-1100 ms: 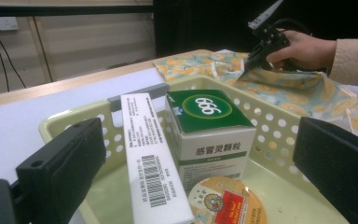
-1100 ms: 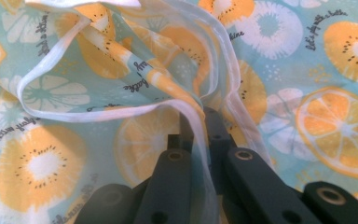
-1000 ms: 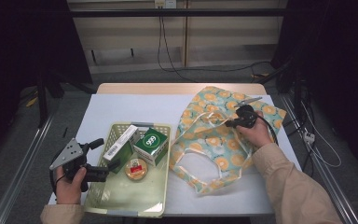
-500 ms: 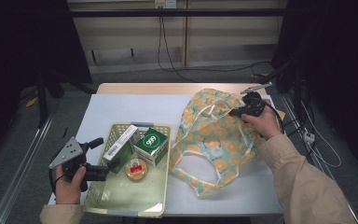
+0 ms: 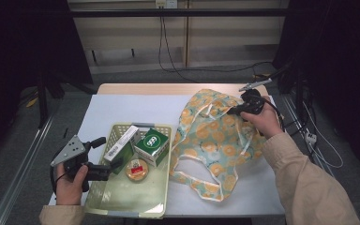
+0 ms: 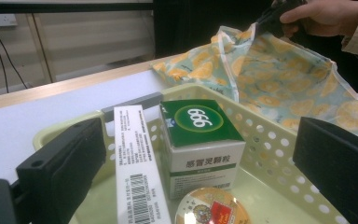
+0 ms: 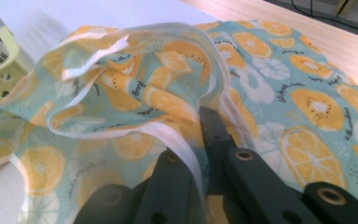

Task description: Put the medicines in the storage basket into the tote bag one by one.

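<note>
The right gripper is clamped tight on the white rim of the bag. The bag has orange fruit pictures and lies on the right half of the table, partly lifted. Its handles hang near the front edge.

Just left of the bag sits a basket. Inside are a green box, a long white box and a round tin, all close together.

The left gripper has its jaws spread wide with nothing in them, at the basket's left side by the white box.

The back left of the table is bare.
</note>
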Demonstrator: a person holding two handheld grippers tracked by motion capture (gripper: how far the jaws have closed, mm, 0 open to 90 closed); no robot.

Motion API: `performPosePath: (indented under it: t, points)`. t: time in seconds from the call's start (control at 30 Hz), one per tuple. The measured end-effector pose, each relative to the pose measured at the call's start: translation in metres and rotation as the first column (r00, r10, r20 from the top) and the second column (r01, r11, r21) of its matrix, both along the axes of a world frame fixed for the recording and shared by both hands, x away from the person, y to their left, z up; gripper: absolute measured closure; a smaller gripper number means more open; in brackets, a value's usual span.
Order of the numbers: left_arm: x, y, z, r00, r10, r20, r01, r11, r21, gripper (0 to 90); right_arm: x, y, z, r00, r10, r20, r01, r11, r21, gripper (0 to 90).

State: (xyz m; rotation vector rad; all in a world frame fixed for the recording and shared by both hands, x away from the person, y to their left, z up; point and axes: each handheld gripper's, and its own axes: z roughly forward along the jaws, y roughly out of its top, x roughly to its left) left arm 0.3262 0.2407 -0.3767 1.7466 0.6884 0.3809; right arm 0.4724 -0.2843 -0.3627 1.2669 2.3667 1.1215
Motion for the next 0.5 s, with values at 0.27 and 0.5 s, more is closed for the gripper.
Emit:
performPosePath:
  t: [0.27,0.5]
  points:
    - [0.001,-0.008,0.012,0.9994,-0.035,0.003,0.035,0.9992,0.022,2.4,-0.001,-0.003,0.005,1.0,-0.002,-0.006,0.002,1.0,0.007,89.6]
    - [0.004,-0.013,0.027,0.9989,-0.046,0.014,0.045,0.9988,0.021,2.5,-0.001,-0.001,0.007,1.0,-0.003,0.001,0.003,0.9997,0.023,89.6]
